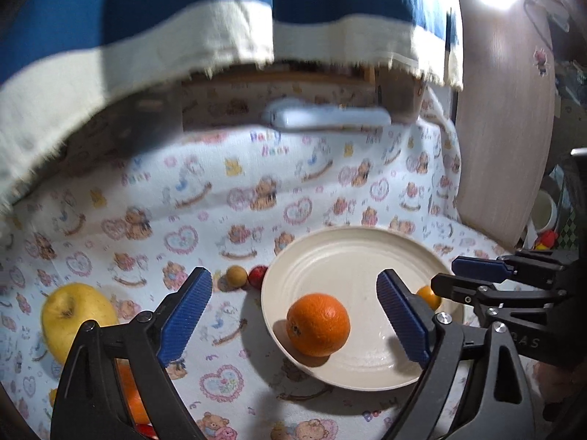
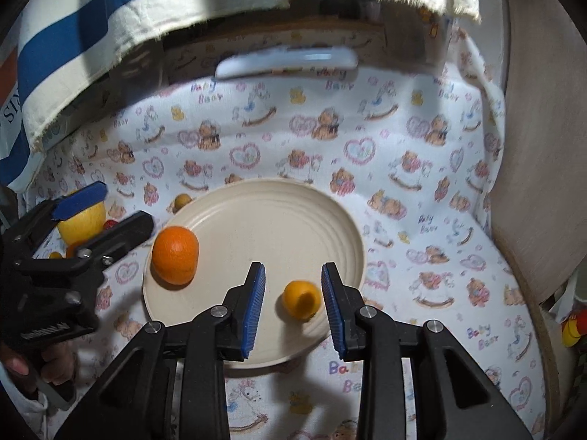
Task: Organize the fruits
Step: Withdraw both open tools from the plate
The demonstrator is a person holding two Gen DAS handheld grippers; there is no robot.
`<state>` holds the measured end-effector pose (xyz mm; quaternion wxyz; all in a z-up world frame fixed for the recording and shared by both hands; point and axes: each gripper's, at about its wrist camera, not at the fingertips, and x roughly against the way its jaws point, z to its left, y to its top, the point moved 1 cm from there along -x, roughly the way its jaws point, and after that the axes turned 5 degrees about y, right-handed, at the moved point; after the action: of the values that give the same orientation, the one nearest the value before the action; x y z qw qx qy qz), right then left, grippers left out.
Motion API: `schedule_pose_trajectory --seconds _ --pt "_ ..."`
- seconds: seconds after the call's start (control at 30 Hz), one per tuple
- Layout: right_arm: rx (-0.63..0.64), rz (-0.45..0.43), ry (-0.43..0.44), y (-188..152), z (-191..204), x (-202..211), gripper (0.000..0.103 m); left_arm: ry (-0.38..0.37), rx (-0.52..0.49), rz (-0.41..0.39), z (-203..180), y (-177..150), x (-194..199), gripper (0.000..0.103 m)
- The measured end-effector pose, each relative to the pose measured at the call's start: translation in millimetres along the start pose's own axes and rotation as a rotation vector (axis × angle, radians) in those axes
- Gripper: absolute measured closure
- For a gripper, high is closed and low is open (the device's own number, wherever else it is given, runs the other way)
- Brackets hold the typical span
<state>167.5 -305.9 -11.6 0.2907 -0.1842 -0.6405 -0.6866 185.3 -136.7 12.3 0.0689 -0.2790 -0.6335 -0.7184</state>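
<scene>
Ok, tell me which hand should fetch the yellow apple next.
Left, probably. The left gripper is open and empty, its orange already on the plate, and the yellow apple lies just off its left finger. The right gripper is across the plate, around the small orange.

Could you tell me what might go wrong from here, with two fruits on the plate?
The big orange sits at the plate's left rim; a nudge from the open left gripper might roll it off. The small orange lies loose between the right gripper's pads, near the front rim; it could roll off onto the cloth.
</scene>
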Motion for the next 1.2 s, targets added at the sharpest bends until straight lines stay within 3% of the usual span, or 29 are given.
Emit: schedule_pose_trajectory --seconds 0.33,0.43,0.5,0.57,0.67,0.77,0.87,1.1,1.2 --pt "0.057 -0.195 0.021 11 17 43 0.07 0.117 0.02 -0.223 37 27 95 0.012" --pt "0.064 -0.226 0.021 15 24 53 0.069 0.147 0.025 -0.273 50 30 122 0.007" --pt "0.066 -0.241 0.029 18 30 62 0.06 0.18 0.027 -0.31 59 30 139 0.001" --pt "0.072 -0.264 0.029 19 36 72 0.051 0.207 0.029 -0.337 67 28 152 0.001" --pt "0.091 -0.296 0.024 20 51 87 0.049 0.23 0.023 -0.346 78 22 165 0.001" --pt "0.097 -0.326 0.042 20 67 100 0.036 0.263 0.035 -0.353 93 15 176 0.001" --pt "0.105 -0.348 0.059 21 88 108 0.032 0.294 0.064 -0.356 112 6 186 0.001" --pt "0.12 -0.352 0.116 22 134 103 0.016 0.338 0.102 -0.368 146 -17 207 0.001" --pt "0.118 -0.352 0.122 22 146 96 0.015 0.355 0.109 -0.37 155 -25 209 0.001"
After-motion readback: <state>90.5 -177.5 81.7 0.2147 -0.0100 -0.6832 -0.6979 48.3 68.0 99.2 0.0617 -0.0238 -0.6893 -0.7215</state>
